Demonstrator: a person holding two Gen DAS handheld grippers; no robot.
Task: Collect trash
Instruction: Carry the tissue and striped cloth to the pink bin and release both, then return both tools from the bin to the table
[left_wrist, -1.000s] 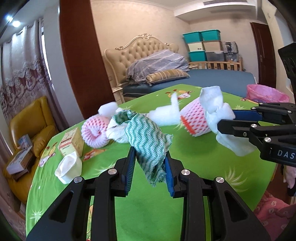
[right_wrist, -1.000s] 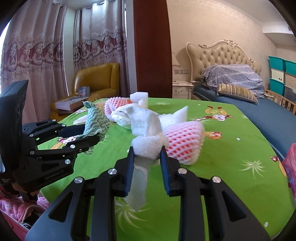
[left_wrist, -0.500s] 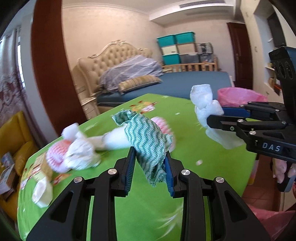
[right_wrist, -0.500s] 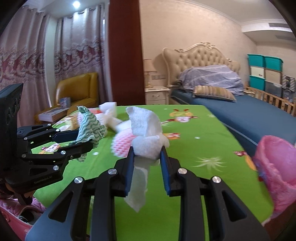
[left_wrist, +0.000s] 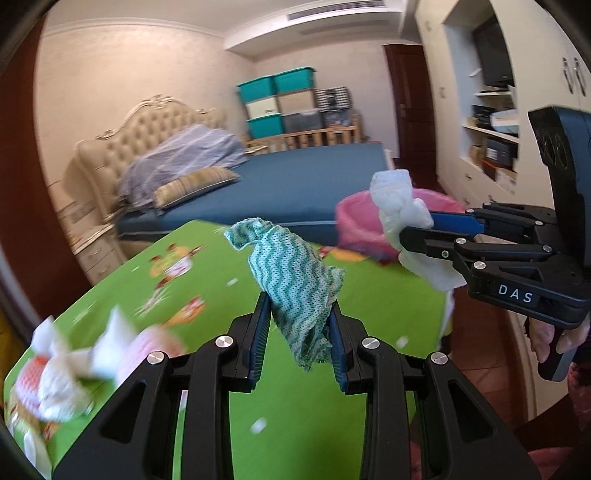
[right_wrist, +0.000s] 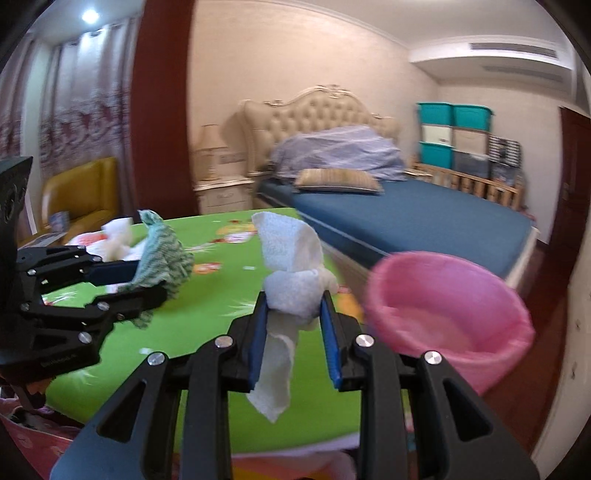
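Left gripper (left_wrist: 298, 325) clamped on green-and-white cloth (left_wrist: 295, 280), held above green table (left_wrist: 207, 291). Right gripper (right_wrist: 293, 317) clamped on white paper towel (right_wrist: 291, 266), near table edge, just beside pink-lined bin (right_wrist: 447, 302). More scraps (left_wrist: 66, 373), blurred, left lying on table.

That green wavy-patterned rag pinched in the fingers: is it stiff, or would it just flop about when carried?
Probably floppy: the green rag bunches above the left gripper and its tail droops below the fingers. It looks light and thin, a loose open weave. It seems unlikely to slip, since it is squeezed tight between both pads.
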